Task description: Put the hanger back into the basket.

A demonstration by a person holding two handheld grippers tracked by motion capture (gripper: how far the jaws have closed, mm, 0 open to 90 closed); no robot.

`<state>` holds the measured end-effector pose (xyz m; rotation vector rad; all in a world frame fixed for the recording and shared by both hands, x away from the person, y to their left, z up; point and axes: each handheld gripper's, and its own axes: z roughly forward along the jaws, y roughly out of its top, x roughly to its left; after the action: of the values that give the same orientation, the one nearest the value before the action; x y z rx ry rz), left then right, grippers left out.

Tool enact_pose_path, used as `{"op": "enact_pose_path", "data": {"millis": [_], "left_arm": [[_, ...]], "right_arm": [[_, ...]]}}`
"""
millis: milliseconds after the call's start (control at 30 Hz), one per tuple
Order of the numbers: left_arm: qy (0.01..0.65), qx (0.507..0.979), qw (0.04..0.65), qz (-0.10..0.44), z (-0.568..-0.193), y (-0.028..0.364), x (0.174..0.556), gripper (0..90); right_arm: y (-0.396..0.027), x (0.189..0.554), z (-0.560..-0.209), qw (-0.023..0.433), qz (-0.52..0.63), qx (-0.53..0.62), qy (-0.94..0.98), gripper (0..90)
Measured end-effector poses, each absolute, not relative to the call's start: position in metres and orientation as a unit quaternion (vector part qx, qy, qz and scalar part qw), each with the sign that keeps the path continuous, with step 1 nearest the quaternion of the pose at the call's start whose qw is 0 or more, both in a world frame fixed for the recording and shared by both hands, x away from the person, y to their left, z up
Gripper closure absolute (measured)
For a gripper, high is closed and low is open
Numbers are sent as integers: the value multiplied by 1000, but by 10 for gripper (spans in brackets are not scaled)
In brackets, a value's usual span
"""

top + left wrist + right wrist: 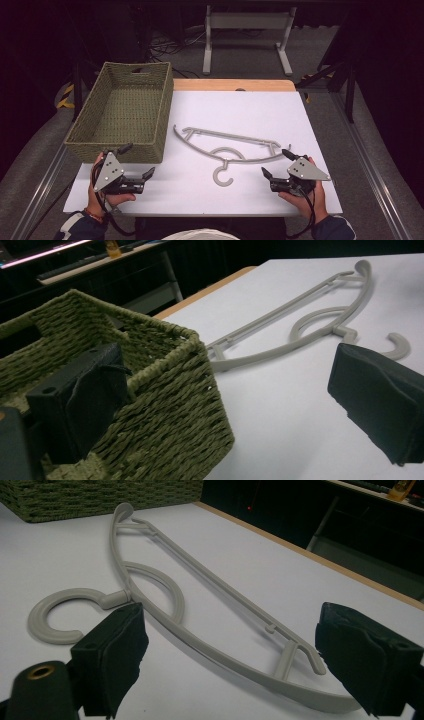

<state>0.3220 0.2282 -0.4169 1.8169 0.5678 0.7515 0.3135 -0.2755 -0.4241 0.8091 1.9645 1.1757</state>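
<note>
A grey plastic clothes hanger (pixel 227 147) lies flat on the white tabletop (pixel 240 112), its hook (pixel 222 176) pointing toward the near edge. My right gripper (pixel 278 163) rests near the front right, open, just beside the hanger's right end. In the right gripper view the hanger (pixel 200 605) stretches ahead between the wide-apart jaws, untouched. My left gripper (pixel 137 160) sits at the front left, open and empty, next to the near corner of the woven green basket (pixel 122 107). In the left gripper view the basket (pixel 165 390) is close at left and the hanger (pixel 300 325) farther off.
The basket is empty and takes up the table's left side. A wooden strip (pixel 232 85) runs along the far edge. Beyond the table stands a white metal frame (pixel 247 30) on a dark floor. A person's hands hold both grippers at the near edge.
</note>
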Motion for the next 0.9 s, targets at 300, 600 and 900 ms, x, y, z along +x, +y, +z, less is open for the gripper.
{"op": "enact_pose_path", "data": {"millis": [300, 600, 900], "left_arm": [[225, 767, 523, 295, -419, 225, 320, 40], [224, 775, 518, 284, -420, 223, 318, 40], [234, 774, 515, 283, -422, 226, 317, 40]], "right_arm": [[-275, 316, -424, 356, 442, 319, 759, 136], [-267, 328, -417, 290, 412, 299, 810, 210], [-249, 342, -409, 244, 384, 262, 851, 260]]}}
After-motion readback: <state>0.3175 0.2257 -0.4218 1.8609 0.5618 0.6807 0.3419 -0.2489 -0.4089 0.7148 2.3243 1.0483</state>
